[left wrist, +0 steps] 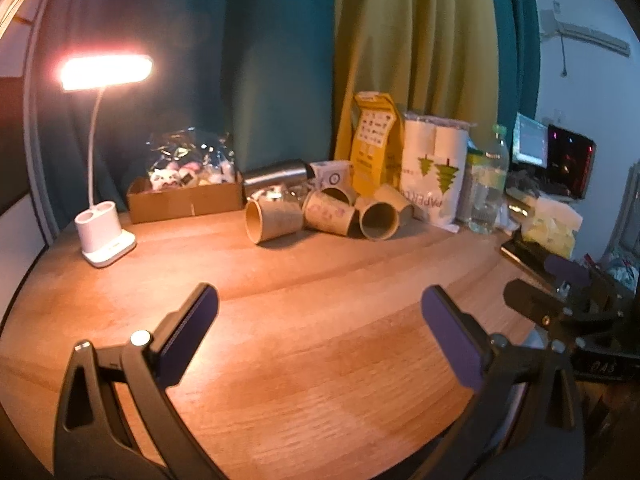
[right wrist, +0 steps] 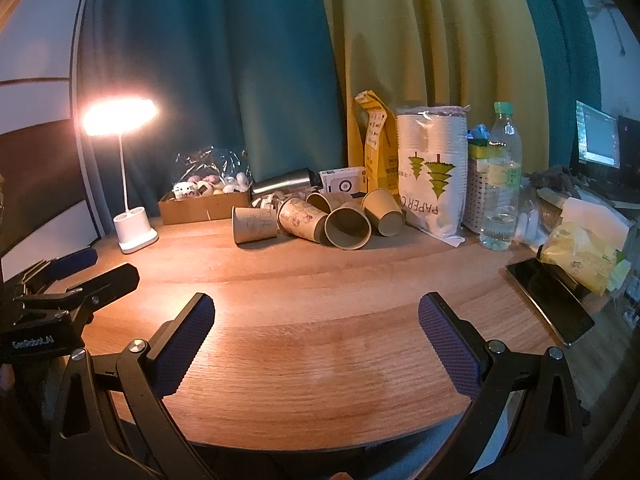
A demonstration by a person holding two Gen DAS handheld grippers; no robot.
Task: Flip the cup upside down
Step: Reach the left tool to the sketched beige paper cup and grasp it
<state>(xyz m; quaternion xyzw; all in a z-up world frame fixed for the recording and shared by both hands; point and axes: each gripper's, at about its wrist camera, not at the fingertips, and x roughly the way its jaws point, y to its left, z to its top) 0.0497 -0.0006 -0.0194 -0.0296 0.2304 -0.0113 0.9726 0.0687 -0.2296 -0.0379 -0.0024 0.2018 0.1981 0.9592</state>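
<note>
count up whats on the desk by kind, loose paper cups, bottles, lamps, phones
loose paper cups: 5, all lying on their sides
bottles: 2, a clear water bottle upright and a steel bottle lying down
lamps: 1, the white desk lamp, lit
phones: 1, the phone
total: 9

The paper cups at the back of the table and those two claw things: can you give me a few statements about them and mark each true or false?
1. The paper cups lie on their sides in a cluster. True.
2. The right gripper holds a cup. False: its jaws are wide open with nothing between them.
3. The desk lamp is lit. True.
4. The left gripper is shut. False: it is open and holds nothing.
5. The water bottle lies flat. False: it stands upright.
</note>
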